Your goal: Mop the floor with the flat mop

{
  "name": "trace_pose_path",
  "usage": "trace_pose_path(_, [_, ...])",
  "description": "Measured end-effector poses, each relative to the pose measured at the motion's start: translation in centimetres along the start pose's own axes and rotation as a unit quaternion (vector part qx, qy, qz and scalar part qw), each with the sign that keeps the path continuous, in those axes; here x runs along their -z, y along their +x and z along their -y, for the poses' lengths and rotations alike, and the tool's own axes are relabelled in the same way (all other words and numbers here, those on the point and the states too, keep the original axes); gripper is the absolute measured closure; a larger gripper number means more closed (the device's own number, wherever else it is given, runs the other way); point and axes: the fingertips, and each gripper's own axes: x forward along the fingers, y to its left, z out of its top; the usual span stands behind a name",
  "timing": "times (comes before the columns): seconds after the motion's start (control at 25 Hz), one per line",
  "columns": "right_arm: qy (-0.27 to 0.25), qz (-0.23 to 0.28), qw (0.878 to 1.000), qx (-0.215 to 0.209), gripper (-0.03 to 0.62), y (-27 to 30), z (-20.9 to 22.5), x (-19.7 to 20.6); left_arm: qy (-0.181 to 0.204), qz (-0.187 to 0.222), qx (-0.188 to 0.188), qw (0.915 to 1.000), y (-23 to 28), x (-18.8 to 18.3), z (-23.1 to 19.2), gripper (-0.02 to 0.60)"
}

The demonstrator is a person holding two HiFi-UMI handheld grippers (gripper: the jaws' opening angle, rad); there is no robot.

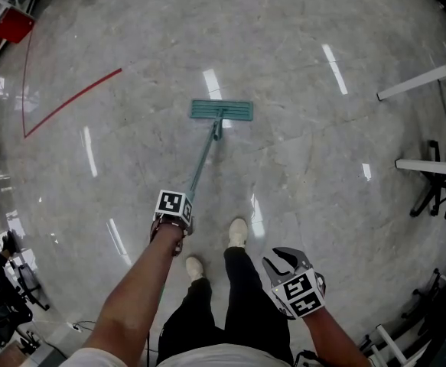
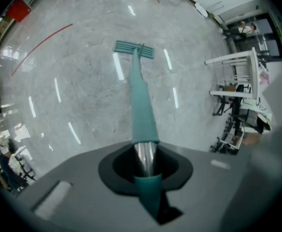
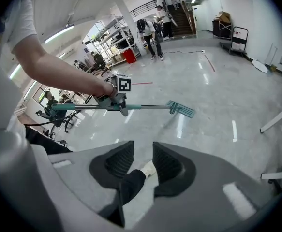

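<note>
A person stands on a glossy grey marble floor point(image 1: 299, 151), seen from above, with black trousers and white shoes point(image 1: 238, 232) at the bottom of the head view. The left gripper point(image 1: 178, 219) is held out in front of the body, its jaws clamped on the handle of a teal flat mop point(image 1: 221, 110). The left gripper view shows the silver shaft and its teal sleeve pinched between the jaws. From there the handle point(image 1: 203, 159) slants forward and down to the rectangular mop head, which lies flat on the floor well ahead of the feet. Ceiling lights reflect as white streaks around it. The right gripper point(image 1: 282, 257) is held low at the person's right side, well apart from the mop. Its jaws stand a little apart with nothing between them, and only a trouser leg and shoe show through the gap. A curved red line point(image 1: 73, 98) crosses the floor at the far left. White furniture legs point(image 1: 418, 90) reach in from the right edge. In the right gripper view, people point(image 3: 148, 30) stand far off near shelving and a staircase point(image 3: 182, 13).
</note>
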Motion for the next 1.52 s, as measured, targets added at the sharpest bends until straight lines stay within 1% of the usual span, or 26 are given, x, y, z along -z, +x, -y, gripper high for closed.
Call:
trace_pose_path(0.32, [0.013,-0.002,1.000,0.001,0.470,-0.5,0.8,0.9,-0.019,0.008,0.017,0.9996,-1.3,-6.2,2.2,0.522])
trace_pose_path(0.44, [0.008,-0.005,1.000,0.000,0.470,-0.6,0.4,1.2,-0.018,0.013,0.011,0.9997,-1.9,-8.2,2.6,0.522])
trace_pose_path(0.56, [0.011,-0.005,1.000,-0.001,0.470,-0.5,0.1,1.7,-0.011,0.018,0.005,0.9998,-2.0,-9.0,2.8,0.522])
trace_pose_path(0.68, [0.006,-0.002,1.000,0.001,0.470,-0.3,-0.2,2.0,-0.003,0.024,0.000,0.9997,-1.9,-8.2,2.3,0.523])
trace_pose_path(0.8, [-0.003,0.003,1.000,0.004,0.470,-0.1,-0.8,1.6,-0.001,0.029,-0.001,0.9996,-2.0,-6.1,1.5,0.525])
trace_pose_path(0.88, [-0.007,0.007,1.000,0.004,0.470,0.0,-1.4,1.3,0.000,0.033,0.000,0.9995,-2.1,-3.8,0.8,0.523])
trace_pose_path(1.16, [-0.018,0.017,1.000,0.005,0.470,0.5,-3.6,0.9,0.008,0.038,-0.005,0.9992,-2.0,6.3,-2.6,0.523])
trace_pose_path(1.32, [-0.032,0.019,0.999,0.006,0.470,0.8,-5.0,1.0,0.011,0.033,-0.018,0.9992,-1.7,12.4,-4.6,0.523])
trace_pose_path(1.52, [-0.045,0.020,0.999,-0.002,0.470,1.7,-7.5,1.0,-0.003,0.021,-0.014,0.9997,-0.6,19.4,-6.0,0.523])
